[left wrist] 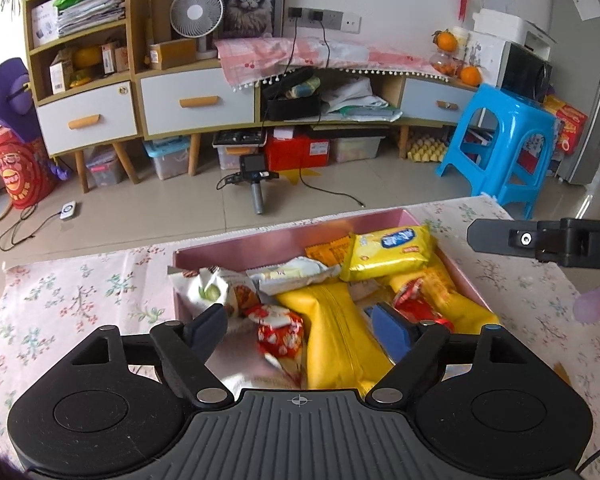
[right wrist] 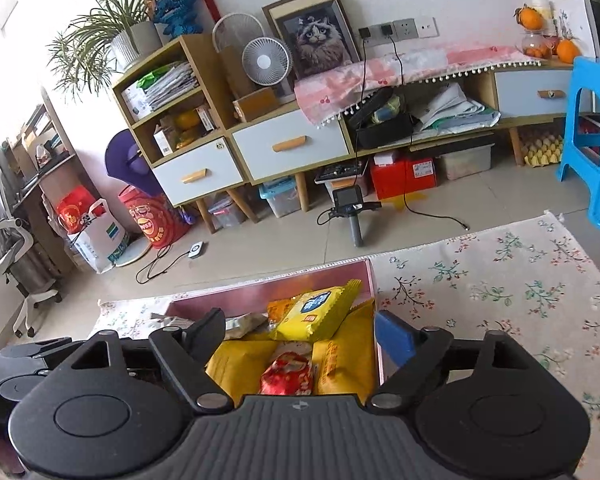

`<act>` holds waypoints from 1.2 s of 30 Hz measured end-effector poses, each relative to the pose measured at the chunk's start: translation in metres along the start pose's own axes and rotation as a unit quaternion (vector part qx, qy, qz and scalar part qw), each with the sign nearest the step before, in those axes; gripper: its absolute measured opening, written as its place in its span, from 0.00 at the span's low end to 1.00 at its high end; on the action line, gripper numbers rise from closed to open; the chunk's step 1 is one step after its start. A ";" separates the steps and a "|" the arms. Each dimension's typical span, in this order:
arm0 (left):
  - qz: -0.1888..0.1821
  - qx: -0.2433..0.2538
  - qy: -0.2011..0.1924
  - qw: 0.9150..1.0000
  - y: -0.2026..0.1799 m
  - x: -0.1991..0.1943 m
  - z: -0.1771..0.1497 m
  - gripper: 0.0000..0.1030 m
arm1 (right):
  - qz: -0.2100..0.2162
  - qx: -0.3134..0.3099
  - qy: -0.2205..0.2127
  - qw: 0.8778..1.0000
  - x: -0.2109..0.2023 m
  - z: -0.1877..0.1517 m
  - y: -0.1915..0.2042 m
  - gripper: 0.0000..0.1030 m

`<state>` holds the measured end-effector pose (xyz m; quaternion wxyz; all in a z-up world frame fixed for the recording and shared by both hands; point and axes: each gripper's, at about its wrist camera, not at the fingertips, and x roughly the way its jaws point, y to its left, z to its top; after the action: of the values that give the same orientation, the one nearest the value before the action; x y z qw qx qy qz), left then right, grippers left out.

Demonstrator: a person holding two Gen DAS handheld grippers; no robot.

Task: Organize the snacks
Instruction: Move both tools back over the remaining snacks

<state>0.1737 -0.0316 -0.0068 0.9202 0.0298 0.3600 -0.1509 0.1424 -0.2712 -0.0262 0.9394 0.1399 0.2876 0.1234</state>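
The snacks are all in the pink box (left wrist: 460, 276), which sits on the surface (left wrist: 72, 304) with the flowery cloth. The left hand-held gripper (left wrist: 304, 326) hangs right over the box, with its fingers spread wide and nothing between them. Just under and ahead of it lies a small red candy pack (left wrist: 280, 330), and a long yellow bag (left wrist: 332, 332) lies right beside that, on the right. The long yellow bag runs from close to the gripper toward the far wall of the box, a bit slanted. A smaller yellow packet with a blue label (left wrist: 392, 252) rests at the far end, on top of other snacks. The right hand-held gripper (right wrist: 300, 334) is spread open too and holds nothing. It hangs over the right end of the box, with its right finger (right wrist: 394, 340) out past the box wall, above the cloth. Another red candy pack (right wrist: 288, 372) sits right below it. Both grippers point forward and a little down. I think the left one is better placed for the first red candy pack, since that pack sits almost between its fingers. It would only need to go down and squeeze.
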 end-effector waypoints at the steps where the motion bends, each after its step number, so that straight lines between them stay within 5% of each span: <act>1: 0.000 0.001 0.000 1.000 -0.001 -0.005 -0.002 0.80 | -0.001 -0.001 -0.001 1.000 -0.005 -0.001 0.002 0.75; 15: 0.003 -0.006 0.009 1.000 -0.002 -0.060 -0.043 0.89 | -0.016 -0.042 0.002 0.999 -0.065 -0.027 0.030 0.86; 36: -0.017 -0.035 0.040 0.998 -0.027 -0.074 -0.135 0.90 | -0.062 -0.113 0.034 0.991 -0.100 -0.113 0.031 0.89</act>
<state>0.0258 -0.0158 -0.0556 0.9026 -0.0023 0.4022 -0.1531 -0.0079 -0.2519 -0.0546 0.9448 0.0105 0.3116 0.1010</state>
